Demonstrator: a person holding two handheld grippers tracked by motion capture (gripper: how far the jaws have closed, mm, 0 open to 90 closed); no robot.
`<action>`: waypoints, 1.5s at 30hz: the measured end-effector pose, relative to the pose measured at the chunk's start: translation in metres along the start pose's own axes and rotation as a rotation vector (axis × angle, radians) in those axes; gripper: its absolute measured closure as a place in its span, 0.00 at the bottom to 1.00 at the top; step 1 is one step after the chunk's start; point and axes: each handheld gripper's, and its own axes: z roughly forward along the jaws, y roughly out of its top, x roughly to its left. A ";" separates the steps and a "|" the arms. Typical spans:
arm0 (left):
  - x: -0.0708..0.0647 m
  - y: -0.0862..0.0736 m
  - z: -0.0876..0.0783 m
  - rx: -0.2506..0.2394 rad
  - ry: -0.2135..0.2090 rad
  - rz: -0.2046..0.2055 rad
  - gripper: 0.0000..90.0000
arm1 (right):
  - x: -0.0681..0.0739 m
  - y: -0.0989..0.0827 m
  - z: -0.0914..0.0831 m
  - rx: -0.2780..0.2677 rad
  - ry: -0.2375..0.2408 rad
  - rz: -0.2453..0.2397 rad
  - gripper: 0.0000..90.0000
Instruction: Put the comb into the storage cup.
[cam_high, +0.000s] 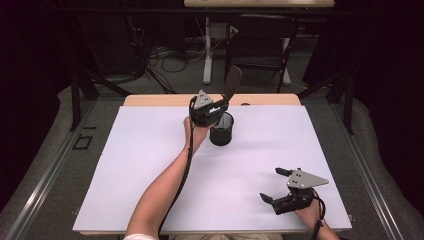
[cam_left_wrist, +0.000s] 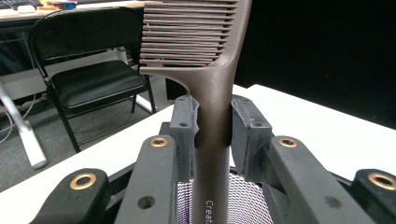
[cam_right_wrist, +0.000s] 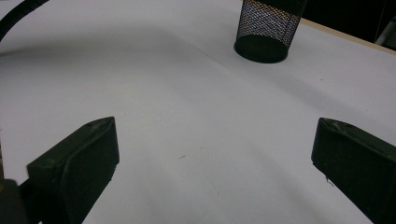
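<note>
Brown plastic is what my left claw (cam_high: 221, 106) has clamped: the handle of a comb (cam_left_wrist: 212, 93), pinched between both pads so it stands upright over the black mesh cup (cam_high: 221, 129). That cup sits toward the far middle of the white table (cam_high: 150, 165), just right of my left hand (cam_high: 196, 131). In the left gripper view the comb's teeth run off the top edge, so I cannot see how long the comb is, and its lower handle passes down out of sight between the jaws, with the cup's silvery mesh glinting behind it. Whether the handle's end reaches the cup's floor I cannot tell. White lettering on the handle reads "Creat" before the bottom edge cuts it off; the rest is lost.

Near the right front corner my right claw (cam_high: 274, 186) hovers with its jaws spread wide and nothing between them. In the right gripper view the cup (cam_right_wrist: 268, 29) shows far off, its rim cut away at the top. A dark folding chair (cam_left_wrist: 88, 74) stands beyond the far edge.
</note>
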 end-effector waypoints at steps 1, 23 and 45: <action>0.000 0.000 0.000 0.004 -0.001 0.003 0.80 | 0.000 0.000 0.000 -0.001 0.000 0.000 0.01; 0.001 -0.008 0.000 0.033 -0.012 0.004 0.80 | 0.000 0.000 0.001 0.005 0.004 -0.002 0.01; -0.001 -0.012 0.004 0.065 -0.029 0.014 0.80 | 0.000 0.000 0.000 0.004 0.001 -0.001 0.01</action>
